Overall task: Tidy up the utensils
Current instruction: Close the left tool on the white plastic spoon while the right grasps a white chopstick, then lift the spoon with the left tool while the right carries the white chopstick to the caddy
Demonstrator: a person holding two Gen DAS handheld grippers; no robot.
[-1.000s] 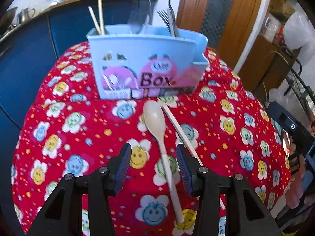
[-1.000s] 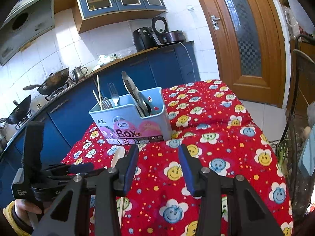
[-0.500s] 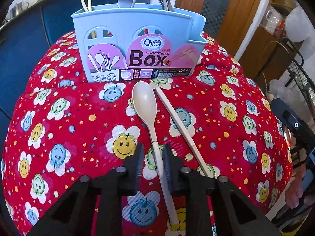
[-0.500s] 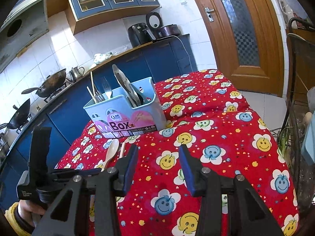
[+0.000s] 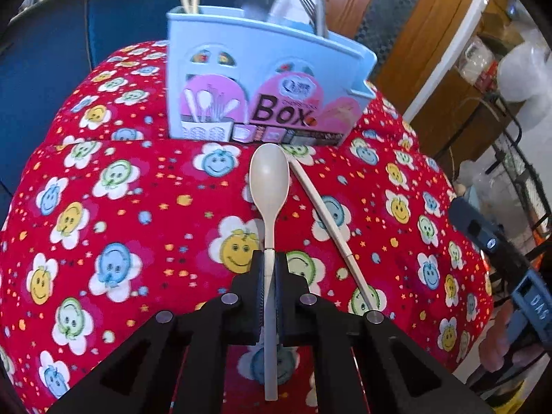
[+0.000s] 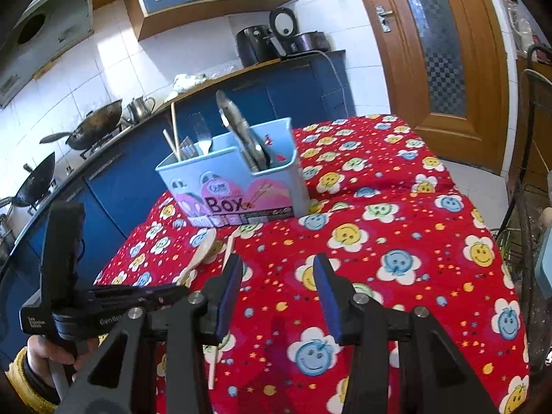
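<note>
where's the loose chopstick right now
In the left wrist view the chopstick lies on the red tablecloth, just right of the spoon the left gripper clamps, angled toward the blue utensil box.

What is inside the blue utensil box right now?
The blue utensil box holds chopsticks at its left end, forks in the middle and larger metal utensils at the right. Its walls hide their lower ends and the box floor.
</note>
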